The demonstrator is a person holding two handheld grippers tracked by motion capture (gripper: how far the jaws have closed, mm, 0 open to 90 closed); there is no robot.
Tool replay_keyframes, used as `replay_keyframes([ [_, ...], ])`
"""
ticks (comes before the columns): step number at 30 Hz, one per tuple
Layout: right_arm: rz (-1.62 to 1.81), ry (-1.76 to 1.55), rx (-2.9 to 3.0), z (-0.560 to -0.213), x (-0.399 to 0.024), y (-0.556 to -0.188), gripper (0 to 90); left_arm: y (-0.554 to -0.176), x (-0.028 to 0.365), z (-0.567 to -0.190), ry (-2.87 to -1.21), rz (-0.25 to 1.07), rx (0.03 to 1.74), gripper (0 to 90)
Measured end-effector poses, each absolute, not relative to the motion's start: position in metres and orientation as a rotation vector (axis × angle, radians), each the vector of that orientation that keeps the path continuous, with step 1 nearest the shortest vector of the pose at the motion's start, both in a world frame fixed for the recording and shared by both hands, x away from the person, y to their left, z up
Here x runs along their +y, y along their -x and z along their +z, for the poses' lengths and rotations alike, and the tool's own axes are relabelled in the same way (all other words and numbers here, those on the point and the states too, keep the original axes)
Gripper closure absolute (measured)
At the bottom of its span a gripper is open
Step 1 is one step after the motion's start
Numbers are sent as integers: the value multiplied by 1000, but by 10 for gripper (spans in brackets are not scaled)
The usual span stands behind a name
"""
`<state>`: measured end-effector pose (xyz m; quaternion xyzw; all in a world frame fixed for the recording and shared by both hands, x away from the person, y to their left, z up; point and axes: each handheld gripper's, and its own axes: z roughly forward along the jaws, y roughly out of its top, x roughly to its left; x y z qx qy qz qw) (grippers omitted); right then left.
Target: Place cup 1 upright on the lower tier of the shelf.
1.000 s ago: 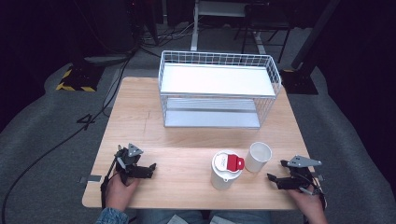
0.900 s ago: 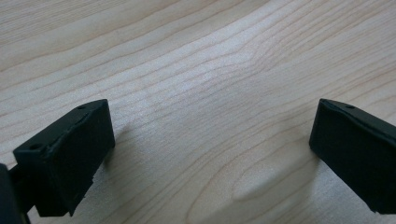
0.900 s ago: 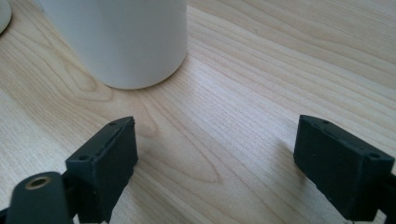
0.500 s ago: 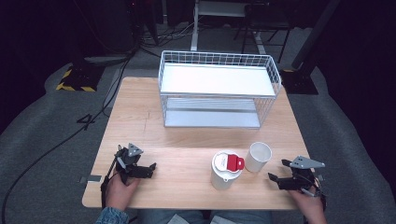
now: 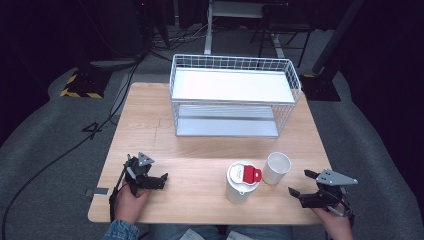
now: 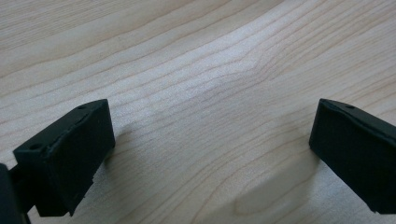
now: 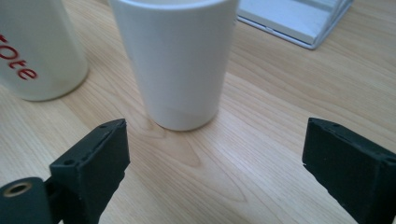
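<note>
My right gripper (image 5: 302, 183) has just been opening its jaws. Now they stand wide apart, and there is nothing between them but bare table. That hand has also lifted a little off the wood since a moment ago. I think this means I am getting ready to grab something.

The thing it faces is the white cup (image 7: 173, 60). The cup stands upright on the table (image 5: 200, 150), and it is open at the top. From the high view, the cup (image 5: 276, 168) is a little way in front of my right gripper, not touching it. Just beside the cup, on its left, stands a white tumbler (image 5: 241, 182) with a red flap on its lid. The two look very close together, so I must be careful not to bump the tumbler when I reach in.

Well behind the cup is a white wire rack (image 5: 233, 95) with two shelves. Maybe the cup goes there, but I can only guess.

My left gripper (image 5: 157, 178) rests far to the left of the cup. Its jaws are spread wide too and hold nothing.
</note>
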<state>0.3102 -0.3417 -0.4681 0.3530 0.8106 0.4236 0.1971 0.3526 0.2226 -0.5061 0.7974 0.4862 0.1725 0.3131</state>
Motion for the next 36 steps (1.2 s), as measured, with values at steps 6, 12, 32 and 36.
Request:
replay_keyframes([
  [6,1269,-963,2250,-462,-334,-309,11,-353,223,-506,-2105,455,1281,6],
  [12,1352,-938,2209,-459,-327,-313,0,-353,223,-506,-2103,454,1282,6],
  [32,1314,-914,2250,-470,-292,-346,0,-353,223,-506,-2102,454,1281,6],
  [36,1291,-940,2276,-476,-289,-349,1,-353,223,-506,-2104,453,1280,6],
])
